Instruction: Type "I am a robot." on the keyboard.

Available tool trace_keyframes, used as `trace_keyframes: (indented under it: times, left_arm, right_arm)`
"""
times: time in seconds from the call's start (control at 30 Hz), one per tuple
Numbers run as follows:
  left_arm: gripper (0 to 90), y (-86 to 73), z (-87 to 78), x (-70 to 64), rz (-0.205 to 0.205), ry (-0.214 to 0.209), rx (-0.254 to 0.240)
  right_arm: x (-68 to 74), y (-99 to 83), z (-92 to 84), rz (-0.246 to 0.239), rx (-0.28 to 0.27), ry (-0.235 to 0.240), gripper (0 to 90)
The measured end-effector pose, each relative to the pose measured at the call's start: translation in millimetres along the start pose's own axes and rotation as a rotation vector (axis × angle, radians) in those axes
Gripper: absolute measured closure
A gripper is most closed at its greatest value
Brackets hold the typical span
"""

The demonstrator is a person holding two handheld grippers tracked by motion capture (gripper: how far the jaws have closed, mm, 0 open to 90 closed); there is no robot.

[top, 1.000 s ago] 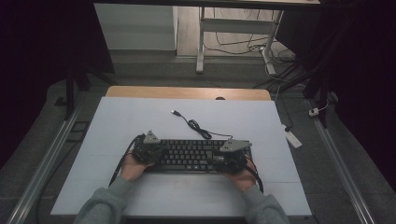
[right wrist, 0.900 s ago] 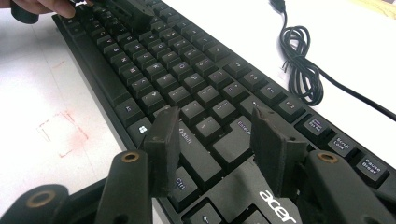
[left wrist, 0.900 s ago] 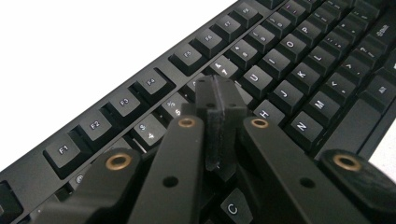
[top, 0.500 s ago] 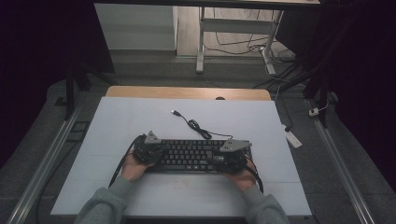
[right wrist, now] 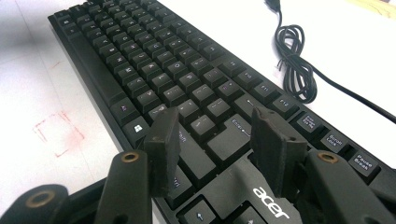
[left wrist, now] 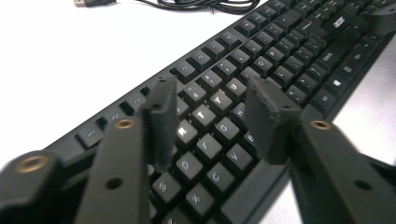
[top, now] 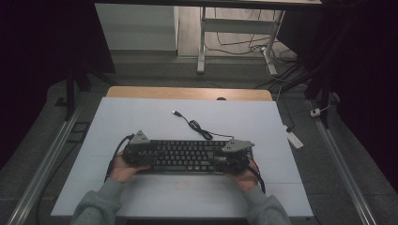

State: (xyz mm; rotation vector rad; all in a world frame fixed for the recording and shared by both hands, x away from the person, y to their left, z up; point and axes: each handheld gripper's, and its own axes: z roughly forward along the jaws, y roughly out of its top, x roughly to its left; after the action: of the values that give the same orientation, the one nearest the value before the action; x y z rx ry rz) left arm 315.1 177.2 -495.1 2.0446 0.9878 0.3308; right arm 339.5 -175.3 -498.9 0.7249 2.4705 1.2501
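Note:
A black keyboard (top: 187,157) lies across the near part of the white table (top: 141,117). Its cable (top: 199,127) is coiled behind it and ends in a USB plug (top: 176,113). My left gripper (top: 136,152) hovers over the keyboard's left end (left wrist: 289,51). Its jaws (left wrist: 212,93) have just been opening and stand apart over the letter keys with nothing between them. At the right end of the keyboard (right wrist: 154,60), my right gripper (top: 234,158) hangs open (right wrist: 215,121) above the Enter key, gripping nothing.
A wooden strip (top: 187,93) borders the table's far edge. A white power block (top: 294,139) lies off the table's right side. Faint red marks (right wrist: 58,133) sit on the table in front of the keyboard. Metal rails run along both sides.
My left gripper has shifted a little toward the keyboard's left end. The right gripper and the keyboard have not moved.

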Motion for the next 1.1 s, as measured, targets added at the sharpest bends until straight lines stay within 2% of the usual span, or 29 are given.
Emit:
trace_keyframes:
  times: [0.27,0.6,0.83,0.97,1.1]
  left_arm:
    - [36.6,-15.4,-17.6,1.6,-0.031,0.025,0.003]
    - [33.3,-36.5,-37.1,2.7,-0.055,0.054,0.011]
    - [32.8,-38.1,-31.4,3.7,-0.046,0.048,0.033]
    - [32.7,-38.2,-29.3,4.0,-0.046,0.046,0.037]
    - [32.6,-38.3,-30.2,4.4,-0.047,0.045,0.034]
  right_arm:
    - [-1.1,-0.8,1.2,-0.001,0.006,0.002,52.6]
    - [-1.3,-0.8,1.4,-0.001,0.005,0.002,52.5]
    - [1.9,5.7,3.0,-0.007,-0.009,0.006,52.1]
    - [5.0,14.0,7.8,-0.001,-0.025,0.028,52.1]
    - [11.3,22.0,15.9,-0.021,-0.024,0.057,52.5]
